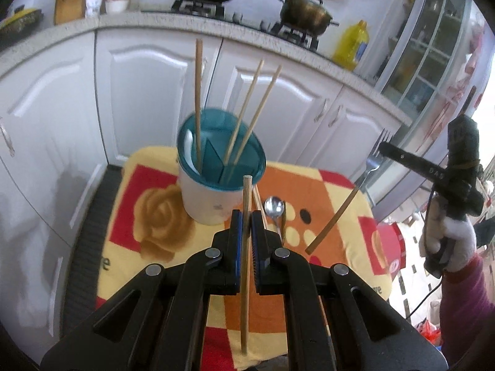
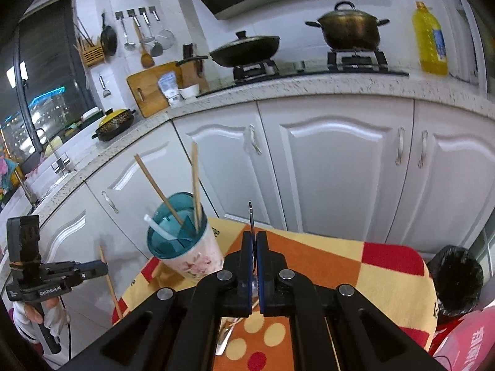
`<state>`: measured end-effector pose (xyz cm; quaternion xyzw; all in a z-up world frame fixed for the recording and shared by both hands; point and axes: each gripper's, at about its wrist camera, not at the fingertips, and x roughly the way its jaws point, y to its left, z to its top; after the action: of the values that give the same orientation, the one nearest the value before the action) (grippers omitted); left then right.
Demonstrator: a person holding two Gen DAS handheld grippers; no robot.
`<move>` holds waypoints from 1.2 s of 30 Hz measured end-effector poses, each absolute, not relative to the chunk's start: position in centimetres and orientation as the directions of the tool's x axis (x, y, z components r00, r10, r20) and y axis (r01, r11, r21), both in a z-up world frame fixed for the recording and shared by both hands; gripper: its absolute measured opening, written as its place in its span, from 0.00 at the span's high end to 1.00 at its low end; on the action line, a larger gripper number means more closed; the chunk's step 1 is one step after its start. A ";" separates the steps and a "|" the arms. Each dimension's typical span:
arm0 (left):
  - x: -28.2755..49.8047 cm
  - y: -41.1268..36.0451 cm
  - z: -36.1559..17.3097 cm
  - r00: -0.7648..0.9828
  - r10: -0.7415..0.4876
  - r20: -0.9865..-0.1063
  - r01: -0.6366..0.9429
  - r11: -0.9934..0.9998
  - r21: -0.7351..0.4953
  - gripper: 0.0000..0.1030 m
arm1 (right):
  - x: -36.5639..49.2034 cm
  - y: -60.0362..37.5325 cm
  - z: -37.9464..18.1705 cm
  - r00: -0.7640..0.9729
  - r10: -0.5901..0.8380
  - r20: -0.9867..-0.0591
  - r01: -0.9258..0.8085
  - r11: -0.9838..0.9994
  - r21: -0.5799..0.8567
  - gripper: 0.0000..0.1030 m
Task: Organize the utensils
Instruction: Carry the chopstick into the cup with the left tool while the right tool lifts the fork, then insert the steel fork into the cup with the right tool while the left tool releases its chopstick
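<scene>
My left gripper [image 1: 246, 216] is shut on a wooden chopstick [image 1: 245, 266], held upright just in front of the utensil holder [image 1: 213, 185], a white cup with a teal divided rim. Three chopsticks [image 1: 198, 102] stand in the holder. My right gripper [image 2: 253, 244] is shut on a fork [image 2: 251, 216], seen edge-on; in the left wrist view the fork [image 1: 368, 167] with its wooden handle hangs above the table's right side. A metal spoon [image 1: 274, 208] lies on the cloth beside the holder. The holder [image 2: 185, 247] also holds a white straw-like piece [image 2: 157, 227].
The small table carries a yellow, red and orange cloth [image 1: 312, 191]. White cabinets [image 2: 340, 160] stand behind it, under a counter with pots and an oil bottle [image 2: 430, 40]. A black bin [image 2: 458, 278] stands to the right. Another chopstick [image 1: 258, 204] lies on the cloth.
</scene>
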<state>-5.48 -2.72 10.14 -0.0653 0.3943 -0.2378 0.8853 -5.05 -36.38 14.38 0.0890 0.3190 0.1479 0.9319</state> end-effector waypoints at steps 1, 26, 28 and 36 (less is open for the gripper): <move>-5.7 -2.4 10.6 0.583 -0.476 -0.658 0.370 0.877 -0.307 0.96 | -5.1 -36.1 14.8 0.756 0.335 -0.563 -0.226 0.940 0.255 0.98; -0.5 0.6 24.5 0.780 -0.418 -0.465 0.357 0.908 -0.218 0.96 | 3.0 -28.6 21.6 0.805 0.326 -0.496 -0.274 0.945 0.177 0.98; 0.7 0.3 24.1 0.781 -0.406 -0.475 0.347 0.914 -0.210 0.96 | 4.0 -28.2 21.2 0.806 0.310 -0.503 -0.262 0.951 0.167 0.98; 4.2 -2.4 20.5 0.790 -0.317 -0.525 0.303 0.946 -0.117 0.96 | 6.9 -27.1 18.9 0.818 0.240 -0.523 -0.213 0.971 0.113 0.98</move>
<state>4.18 -2.37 20.49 -0.0131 0.2795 -0.1639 0.9459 6.89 -27.13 18.90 0.0246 0.2774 0.1187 0.9531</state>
